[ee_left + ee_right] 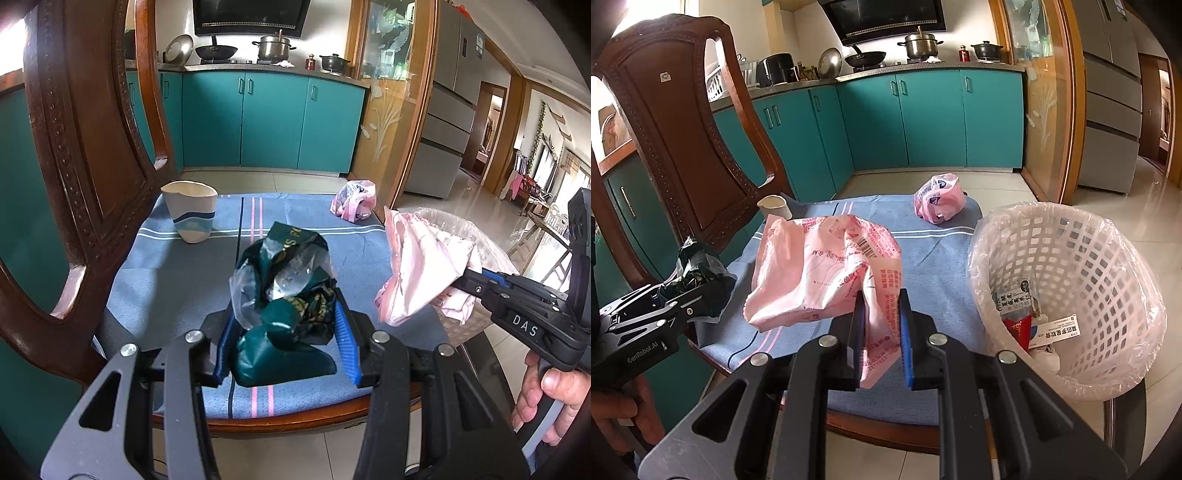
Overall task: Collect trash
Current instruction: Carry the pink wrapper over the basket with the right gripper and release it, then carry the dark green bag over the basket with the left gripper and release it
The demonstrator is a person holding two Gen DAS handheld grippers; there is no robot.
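My left gripper [284,314] is shut on a crumpled dark green plastic bag [284,295], held over the blue cloth [184,266] on the chair seat; it also shows in the right wrist view [698,284]. My right gripper [882,314] is shut on a pink printed wrapper [827,266], held above the seat just left of the white lattice bin [1067,280]. From the left wrist view the wrapper [421,266] hangs in front of the bin [476,325]. Another crumpled pink wrapper [938,201] and a paper cup [190,210] lie at the back of the seat.
The carved wooden chair back [85,147] rises on the left. The bin, lined with clear plastic, holds several wrappers [1027,317]. Teal kitchen cabinets [266,118] stand behind, with tiled floor [1108,206] to the right.
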